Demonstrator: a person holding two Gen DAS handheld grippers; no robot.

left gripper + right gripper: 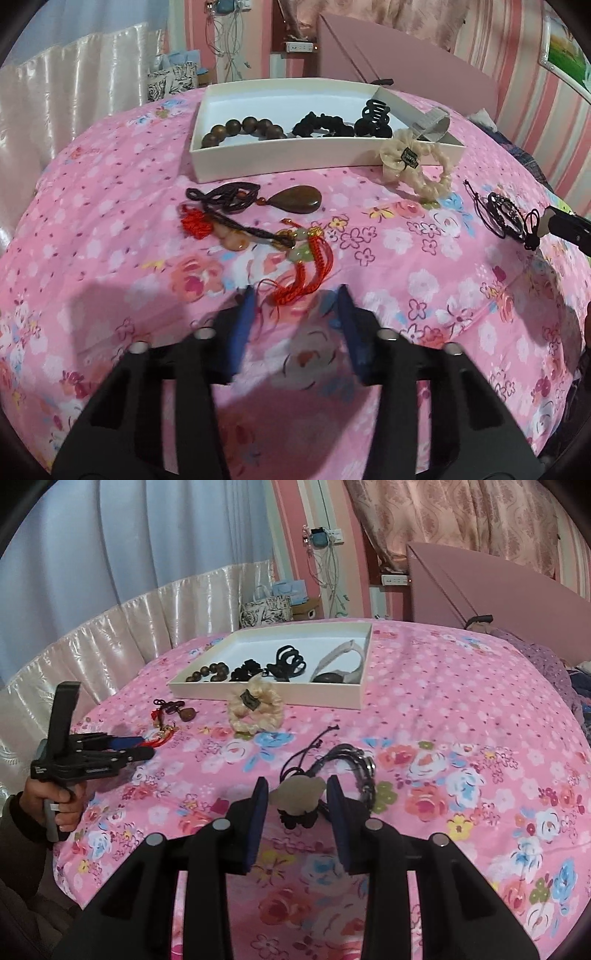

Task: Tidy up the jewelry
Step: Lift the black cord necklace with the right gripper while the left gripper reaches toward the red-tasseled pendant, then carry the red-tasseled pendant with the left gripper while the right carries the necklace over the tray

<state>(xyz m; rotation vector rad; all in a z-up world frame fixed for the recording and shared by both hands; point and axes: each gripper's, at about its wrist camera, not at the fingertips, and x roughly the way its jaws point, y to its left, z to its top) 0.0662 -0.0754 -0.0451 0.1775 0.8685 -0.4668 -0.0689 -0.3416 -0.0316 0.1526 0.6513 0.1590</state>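
Observation:
My left gripper (296, 291) hovers low over the pink floral bedspread, its jaws apart, with the end of a red tassel (291, 288) of a jade charm (299, 254) lying between the blue fingertips, unpressed. Beyond it lie a brown teardrop pendant (295, 197) on dark cord and a red knot with amber beads (199, 223). My right gripper (297, 781) is shut on the pale pendant (299, 792) of a black cord necklace (354, 764). The white tray (258, 692) holds wooden beads (205, 674), a black scrunchie (245, 672), a claw clip (290, 661) and a grey band (343, 657).
A cream scrunchie (255, 705) leans against the tray's front wall. A pink lid (480, 587) stands behind the tray. A person's hand (62, 801) holds the left gripper (147, 747) at the bed's left edge. Curtains and gift bags (266, 609) stand beyond the bed.

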